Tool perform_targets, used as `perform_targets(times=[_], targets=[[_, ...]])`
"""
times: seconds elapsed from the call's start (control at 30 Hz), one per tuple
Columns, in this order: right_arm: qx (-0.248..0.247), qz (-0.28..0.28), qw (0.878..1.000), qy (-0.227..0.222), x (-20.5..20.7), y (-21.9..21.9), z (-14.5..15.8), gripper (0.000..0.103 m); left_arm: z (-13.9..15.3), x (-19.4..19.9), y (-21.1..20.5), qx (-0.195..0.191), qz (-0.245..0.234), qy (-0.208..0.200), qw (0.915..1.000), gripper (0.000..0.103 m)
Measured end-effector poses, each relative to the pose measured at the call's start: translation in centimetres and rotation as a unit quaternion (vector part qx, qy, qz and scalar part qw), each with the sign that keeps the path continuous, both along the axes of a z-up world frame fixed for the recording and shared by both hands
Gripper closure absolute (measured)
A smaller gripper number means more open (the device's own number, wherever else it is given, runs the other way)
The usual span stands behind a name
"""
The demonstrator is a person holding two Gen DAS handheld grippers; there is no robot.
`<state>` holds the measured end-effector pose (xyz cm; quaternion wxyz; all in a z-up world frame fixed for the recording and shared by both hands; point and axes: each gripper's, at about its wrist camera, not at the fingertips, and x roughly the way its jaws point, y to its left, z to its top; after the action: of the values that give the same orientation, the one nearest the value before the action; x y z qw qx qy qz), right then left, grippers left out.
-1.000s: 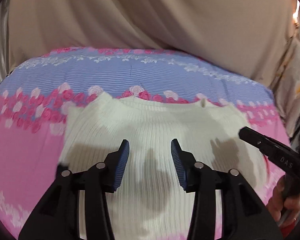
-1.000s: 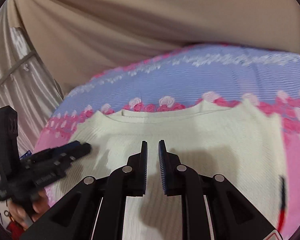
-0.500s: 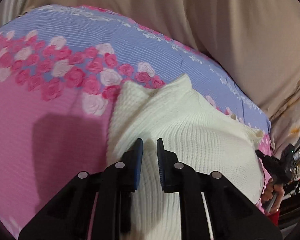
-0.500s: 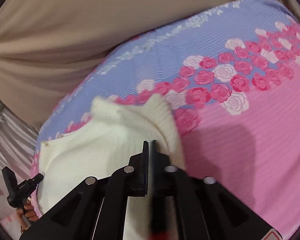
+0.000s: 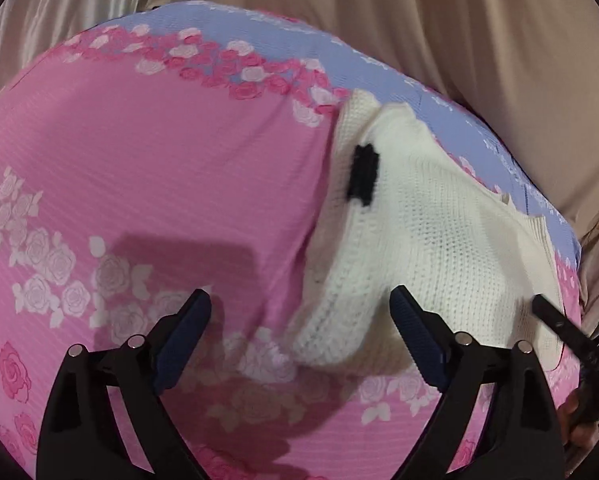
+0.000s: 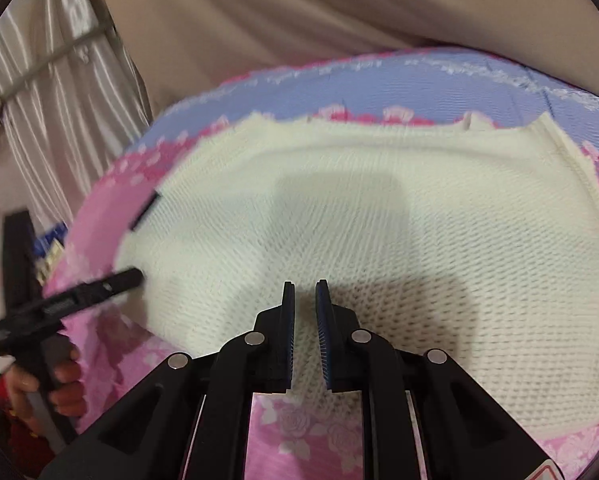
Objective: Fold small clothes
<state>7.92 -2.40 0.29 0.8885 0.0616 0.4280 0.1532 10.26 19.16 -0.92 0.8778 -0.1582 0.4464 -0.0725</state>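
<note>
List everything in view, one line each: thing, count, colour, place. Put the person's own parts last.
sweater: one, cream knit, lying on the bedsheet, one side folded over.
black patch: one, black, on the sweater's folded-over side.
bedsheet: one, pink with a lilac band and rose print, covering the surface under the sweater.
curtain: one, beige, hanging behind the surface.
satin drape: one, silvery white, at the left of the right wrist view.
left gripper: one, black with blue pads, wide open, at the sweater's near corner.
right gripper: one, black with blue pads, narrow gap, nothing between the fingers, over the sweater's near edge.
hand: one, holding the left gripper's handle, low left in the right wrist view.
</note>
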Motion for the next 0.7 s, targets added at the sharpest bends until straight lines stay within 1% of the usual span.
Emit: perform_targets(times=[0.03, 0.1, 0.13, 0.17, 0.2, 0.23, 0.27, 0.3, 0.33, 0.37, 0.4, 0.47, 0.5, 0.53, 0.6, 0.63, 0.7], targets=[[-0.005, -0.001, 1.0, 0.008, 0.7, 0.2, -1.2, 0.09, -0.1, 0.4, -0.3, -0.015, -0.006, 0.007, 0.9998, 0.016], [0.014, 0.003, 1.0, -0.007, 0.4, 0.1, -1.8, 0.091, 0.1, 0.9, -0.7, -0.023, 0.002, 0.007, 0.9997, 0.022], [0.029, 0.004, 1.0, -0.004, 0.3, -0.1, -1.9, 0.091, 0.2, 1.5, -0.8, -0.026, 0.002, 0.011, 0.9996, 0.029], [0.044, 0.003, 0.999, 0.002, 0.2, -0.6, -1.9, 0.091, 0.3, 1.9, -0.9, -0.028, 0.005, 0.013, 0.9995, 0.039], [0.058, 0.001, 0.998, 0.007, 0.0, -1.2, -1.9, 0.091, 0.5, 2.4, -1.1, -0.036, 0.002, 0.013, 0.9993, 0.045], [0.069, -0.003, 0.998, 0.01, -0.2, -1.6, -1.9, 0.091, 0.6, 2.8, -1.3, -0.049, -0.009, 0.016, 0.9986, 0.064], [0.071, -0.007, 0.997, 0.007, -0.7, -2.9, -1.7, 0.09, 0.7, 3.2, -1.7, -0.057, -0.016, 0.025, 0.998, 0.069], [0.07, -0.018, 0.997, 0.001, -1.5, -3.5, -1.4, 0.088, 0.9, 3.5, -2.0, -0.055, -0.015, 0.028, 0.998, 0.071], [0.072, -0.025, 0.997, -0.003, -2.2, -4.2, -1.2, 0.085, 1.8, 3.6, -3.0, -0.039, -0.02, 0.02, 0.9989, 0.073], [0.074, -0.035, 0.997, -0.009, -2.5, -5.0, -1.0, 0.079, 2.7, 3.4, -3.9, -0.027, -0.029, 0.008, 0.9992, 0.075], [0.077, -0.045, 0.996, -0.016, -3.1, -5.8, -0.8, 0.073, 3.9, 3.2, -5.0, -0.016, -0.043, -0.01, 0.9989, 0.075], [0.079, -0.074, 0.994, -0.027, -4.5, -7.8, -0.3, 0.07, 7.6, 2.2, -8.5, -0.009, -0.089, -0.057, 0.9944, 0.077], [0.081, -0.087, 0.992, -0.03, -5.0, -9.1, -0.1, 0.068, 8.7, 1.9, -9.7, -0.008, -0.103, -0.072, 0.9921, 0.077], [0.087, -0.102, 0.99, -0.032, -5.3, -10.1, 0.0, 0.068, 10.4, 1.4, -11.9, -0.007, -0.125, -0.094, 0.9877, 0.077], [0.096, -0.134, 0.986, -0.038, -6.6, -12.5, 0.2, 0.068, 12.5, 0.7, -15.8, -0.011, -0.169, -0.12, 0.9783, 0.078], [0.098, -0.143, 0.984, -0.04, -7.0, -13.8, 0.2, 0.068, 13.2, 0.2, -18.7, -0.012, -0.198, -0.129, 0.9716, 0.079], [0.101, -0.172, 0.979, -0.046, -8.0, -15.7, 0.1, 0.067, 13.5, -0.3, -23.3, -0.006, -0.238, -0.138, 0.9615, 0.079]])
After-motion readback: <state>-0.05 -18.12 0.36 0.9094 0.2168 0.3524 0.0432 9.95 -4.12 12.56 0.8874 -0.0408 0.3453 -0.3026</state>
